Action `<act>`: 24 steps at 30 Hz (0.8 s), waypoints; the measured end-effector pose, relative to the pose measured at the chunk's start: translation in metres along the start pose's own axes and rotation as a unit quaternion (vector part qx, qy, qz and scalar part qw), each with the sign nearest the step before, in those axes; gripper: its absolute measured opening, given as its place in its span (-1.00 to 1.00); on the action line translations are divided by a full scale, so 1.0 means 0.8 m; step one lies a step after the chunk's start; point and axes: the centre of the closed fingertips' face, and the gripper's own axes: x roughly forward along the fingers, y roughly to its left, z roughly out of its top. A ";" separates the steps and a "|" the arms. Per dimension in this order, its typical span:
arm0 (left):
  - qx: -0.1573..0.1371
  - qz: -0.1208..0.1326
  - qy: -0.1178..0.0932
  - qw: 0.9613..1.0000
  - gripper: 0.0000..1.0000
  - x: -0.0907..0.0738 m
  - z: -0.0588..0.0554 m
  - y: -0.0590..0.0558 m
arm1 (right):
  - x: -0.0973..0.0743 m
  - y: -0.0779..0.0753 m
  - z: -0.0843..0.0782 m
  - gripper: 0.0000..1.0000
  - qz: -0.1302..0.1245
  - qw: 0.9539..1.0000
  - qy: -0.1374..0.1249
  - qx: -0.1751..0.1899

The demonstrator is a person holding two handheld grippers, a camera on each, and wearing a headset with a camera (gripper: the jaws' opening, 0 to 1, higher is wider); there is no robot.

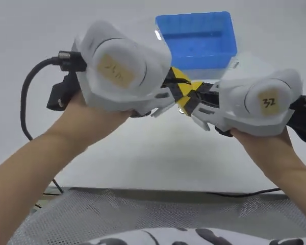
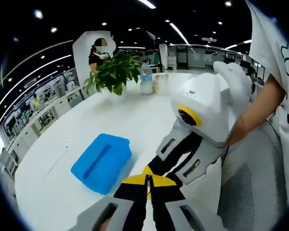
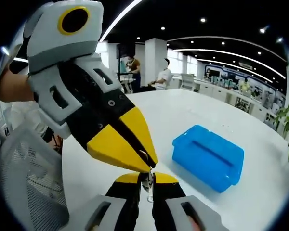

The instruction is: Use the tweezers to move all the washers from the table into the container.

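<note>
The left hand-held gripper [image 2: 147, 180] and the right hand-held gripper [image 3: 148, 182] meet nose to nose over the white surface [image 1: 143, 153], each with its jaws together (tips almost touching). The blue container [image 1: 196, 38] sits just beyond.

Claws: two in play, left claw [image 2: 148, 185], right claw [image 3: 148, 182]
Hands: two, left hand [image 1: 92, 115], right hand [image 1: 260, 140]
Container [image 1: 196, 38]: just the one, blue
Counter [image 1: 143, 153]: one, white
Potted plant [image 2: 115, 72]: one, leafy green
Cable [image 1: 23, 102]: one, black
Mesh chair [image 1: 143, 209]: one

container [image 1: 196, 38] corner behind L tool [image 1: 186, 88], thin item [image 3: 148, 192] in R tool [image 3: 147, 175] — unclear
</note>
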 end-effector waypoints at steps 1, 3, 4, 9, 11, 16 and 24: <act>-0.007 -0.001 0.001 1.000 -1.00 0.000 -0.001 0.003 | 0.000 0.000 -0.001 -0.89 0.001 1.000 0.001 0.000; -0.001 -0.015 0.000 1.000 -1.00 0.001 -0.002 0.005 | 0.001 -0.002 -0.002 -0.89 0.000 1.000 0.004 -0.001; -0.003 -0.019 0.000 1.000 -1.00 0.001 -0.003 0.007 | 0.001 -0.003 -0.004 -0.89 -0.001 1.000 0.006 -0.003; -0.007 -0.036 0.004 0.999 -1.00 0.005 -0.007 0.007 | 0.003 -0.007 -0.012 -0.87 0.003 1.000 0.016 -0.003; -0.005 -0.038 0.006 0.999 -1.00 0.007 -0.009 0.005 | 0.003 -0.007 -0.015 -0.87 0.006 1.000 0.019 0.000; 0.004 -0.033 0.010 0.999 -1.00 0.011 -0.011 0.002 | 0.005 -0.006 -0.019 -0.88 0.006 1.000 0.023 0.000; 0.001 -0.026 0.012 1.000 -1.00 0.012 -0.013 0.007 | 0.008 -0.008 -0.019 -0.88 0.004 1.000 0.023 0.001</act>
